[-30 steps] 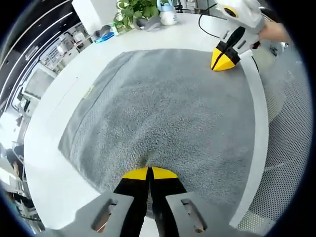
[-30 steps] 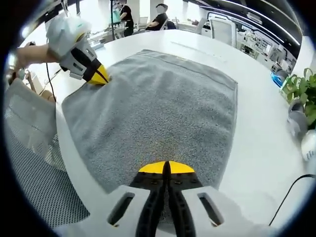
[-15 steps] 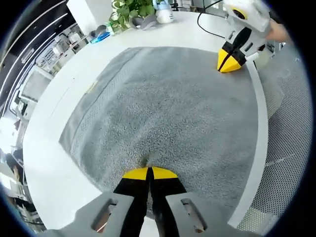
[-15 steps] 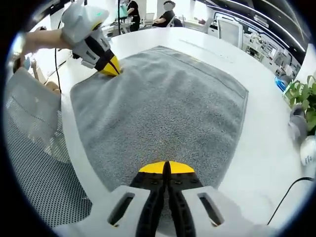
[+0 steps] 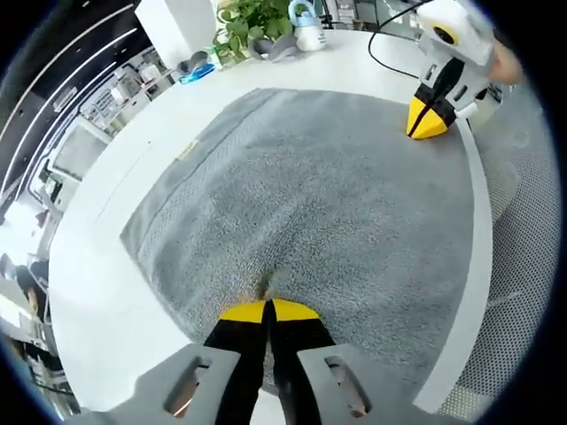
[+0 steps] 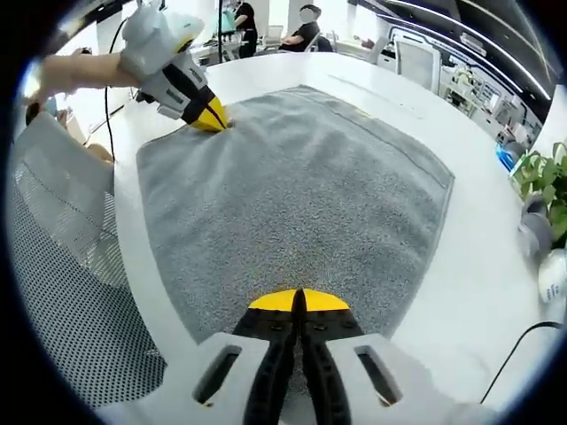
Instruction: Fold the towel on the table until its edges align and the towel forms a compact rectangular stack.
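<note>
The towel's [image 5: 310, 195] near edge has lifted off the table [image 5: 97, 266], its near corners pinched by the left gripper [image 5: 267, 310] and right gripper [image 6: 297, 301], drawn slightly toward the far edge

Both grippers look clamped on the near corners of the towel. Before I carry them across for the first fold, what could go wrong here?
Left gripper and right gripper each pinch only a small bit of the grey towel, so a corner may slip out mid-lift. The towel's near side lies close to the table edge, so slack could drop off it. The plant and white bottle stand past the far edge; an overshoot might knock them.
</note>
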